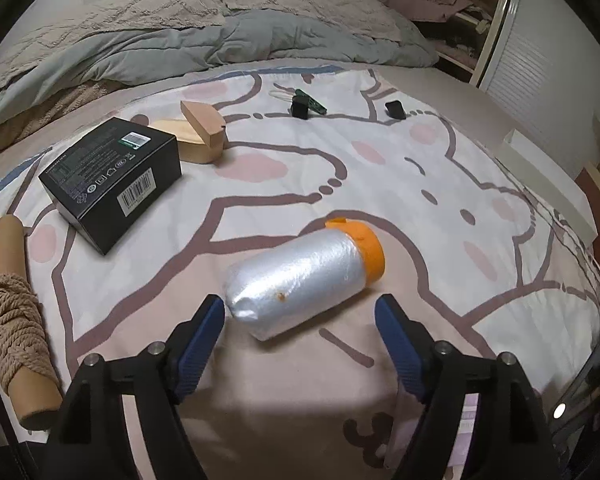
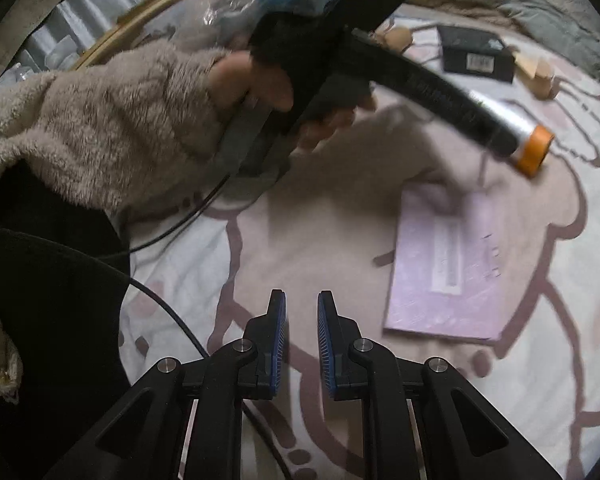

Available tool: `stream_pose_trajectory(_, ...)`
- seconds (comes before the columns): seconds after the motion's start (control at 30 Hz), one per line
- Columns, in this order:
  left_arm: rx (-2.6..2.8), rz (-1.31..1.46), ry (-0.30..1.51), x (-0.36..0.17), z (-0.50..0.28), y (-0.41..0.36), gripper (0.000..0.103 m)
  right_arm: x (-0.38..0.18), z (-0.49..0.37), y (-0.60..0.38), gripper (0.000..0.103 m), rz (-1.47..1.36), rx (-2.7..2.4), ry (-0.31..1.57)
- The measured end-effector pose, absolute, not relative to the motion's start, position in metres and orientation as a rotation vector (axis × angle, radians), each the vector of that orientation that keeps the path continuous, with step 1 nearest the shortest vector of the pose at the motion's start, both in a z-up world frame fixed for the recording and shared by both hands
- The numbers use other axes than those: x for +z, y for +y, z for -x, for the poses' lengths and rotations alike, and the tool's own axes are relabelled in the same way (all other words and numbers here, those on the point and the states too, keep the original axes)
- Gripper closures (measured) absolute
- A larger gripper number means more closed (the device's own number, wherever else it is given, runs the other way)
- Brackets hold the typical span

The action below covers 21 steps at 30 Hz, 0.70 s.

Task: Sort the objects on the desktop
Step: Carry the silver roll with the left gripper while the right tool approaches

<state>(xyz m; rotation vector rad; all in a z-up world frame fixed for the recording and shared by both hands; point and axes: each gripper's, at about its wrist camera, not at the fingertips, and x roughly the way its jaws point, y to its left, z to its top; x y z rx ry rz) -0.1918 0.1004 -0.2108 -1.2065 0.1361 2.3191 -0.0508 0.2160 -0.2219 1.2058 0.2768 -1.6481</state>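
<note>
A silver roll of plastic bags point(image 1: 300, 280) with an orange cap lies on its side on the patterned bed sheet point(image 1: 380, 168). My left gripper point(image 1: 300, 305) is open, its blue pads on either side of the roll's near end without touching it. In the right wrist view the same roll point(image 2: 528, 148) shows past the left gripper's dark finger, held by a hand point(image 2: 260, 80) in a fuzzy sleeve. My right gripper point(image 2: 301, 300) is shut and empty above the sheet, left of a flat lilac packet point(image 2: 448, 264).
A black box point(image 1: 112, 180) and wooden blocks point(image 1: 200, 132) sit at the left. A cardboard tube wound with rope point(image 1: 16, 320) lies at the far left edge. Small black clips point(image 1: 300, 106) and a green one point(image 1: 312, 100) lie farther back. A duvet point(image 1: 220, 40) fills the rear.
</note>
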Motion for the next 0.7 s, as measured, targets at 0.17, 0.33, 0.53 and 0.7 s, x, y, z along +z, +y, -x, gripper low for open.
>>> stream_pose_trajectory(0.17, 2.336, 1.201, 0.112, -0.209, 0.2, 0.102, 0.025, -0.233, 0.063, 0.224, 0.087, -1.271, -1.744, 0.282)
stream_pose_trajectory(0.33, 2.352, 1.208, 0.035, -0.207, 0.213, 0.1, 0.025, -0.24, 0.088, 0.253, 0.087, -1.34, -1.939, 0.217)
stream_pose_trajectory(0.53, 2.316, 1.253, -0.08, -0.21, 0.226, 0.094, 0.025, -0.247, 0.089, 0.266, 0.087, -1.333, -2.032, 0.198)
stream_pose_trajectory(0.7, 2.133, 1.344, -0.126, -0.217, 0.222, 0.1, 0.019, -0.25, 0.073, 0.258, 0.087, -1.271, -2.058, 0.304)
